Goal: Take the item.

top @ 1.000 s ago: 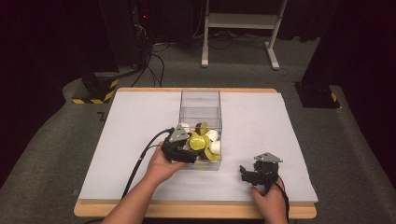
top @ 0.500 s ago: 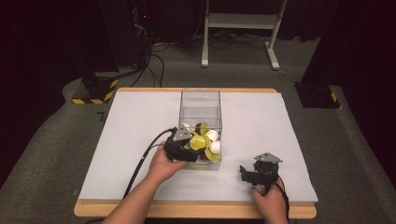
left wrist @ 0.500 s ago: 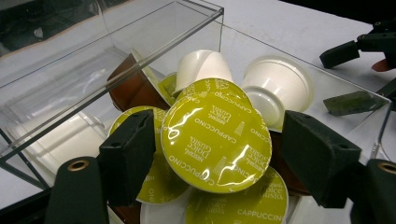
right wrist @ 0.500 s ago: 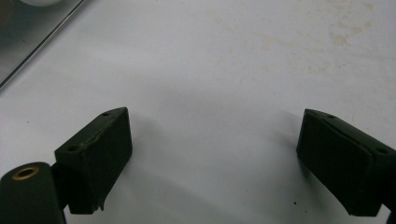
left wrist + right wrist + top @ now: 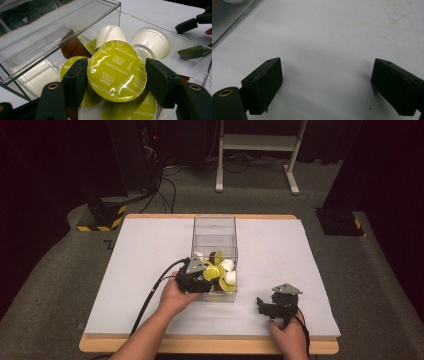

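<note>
Clear acrylic forms the box (image 5: 215,251) that stands mid-counter (image 5: 140,270) in the high view, open at the top and part-filled with coffee capsules. The left hand-held gripper (image 5: 196,279) reaches into the box's near end; the right hand-held gripper (image 5: 267,306) rests on the white counter well off to its right, apart from the box.

Left gripper view: the jaws have just been closing and now clamp a green-lidded capsule (image 5: 116,71) by its rim, one pad on each side of the foil lid. The capsule sits on top of the pile, directly between the fingertips. Further green lids lie below it; white capsule cups (image 5: 150,43) and a brown capsule (image 5: 72,47) lie beyond it.

Handling judgement: the capsule is light, with a thin plastic shell and a glossy foil lid that is likely slippery and easily dented. Grip across the stiff rim, as here, not on the foil face.

Right gripper view: the jaws stand wide apart over bare counter (image 5: 324,37), nothing between them; this hand-held gripper is released.
</note>
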Tool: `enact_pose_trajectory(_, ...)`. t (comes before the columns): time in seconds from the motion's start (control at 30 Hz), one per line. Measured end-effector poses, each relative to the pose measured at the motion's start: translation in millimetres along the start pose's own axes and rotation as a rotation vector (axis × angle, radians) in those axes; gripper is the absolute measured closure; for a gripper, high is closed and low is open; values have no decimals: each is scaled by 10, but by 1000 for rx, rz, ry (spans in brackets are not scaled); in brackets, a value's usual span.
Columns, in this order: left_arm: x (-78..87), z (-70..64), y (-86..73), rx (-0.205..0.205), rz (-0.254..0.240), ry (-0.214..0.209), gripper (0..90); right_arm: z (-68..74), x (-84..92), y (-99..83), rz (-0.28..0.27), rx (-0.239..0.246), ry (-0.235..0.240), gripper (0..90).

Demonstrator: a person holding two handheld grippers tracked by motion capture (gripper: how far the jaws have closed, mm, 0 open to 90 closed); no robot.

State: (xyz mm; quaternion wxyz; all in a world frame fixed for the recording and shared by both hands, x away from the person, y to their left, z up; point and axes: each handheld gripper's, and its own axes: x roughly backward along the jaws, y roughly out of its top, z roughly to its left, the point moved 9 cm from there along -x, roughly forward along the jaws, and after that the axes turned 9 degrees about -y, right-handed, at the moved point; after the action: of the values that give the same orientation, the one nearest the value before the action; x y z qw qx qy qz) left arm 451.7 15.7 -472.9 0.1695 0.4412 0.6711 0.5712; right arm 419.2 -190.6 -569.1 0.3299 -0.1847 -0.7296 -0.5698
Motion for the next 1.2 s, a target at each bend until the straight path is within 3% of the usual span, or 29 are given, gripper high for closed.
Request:
enact_pose_trajectory(0.5, 66, -19, 57, 23, -37, -20, 377, 0, 0, -1, 1, 1, 0, 105)
enact_pose_trajectory(0.93, 162, -23, 106, 92, -87, -48, 379, 1, 0, 0, 0, -1, 0, 105)
enact_pose_trajectory(1.2, 231, -6, 140, 93, -103, -60, 379, 1, 0, 0, 0, 0, 0, 105)
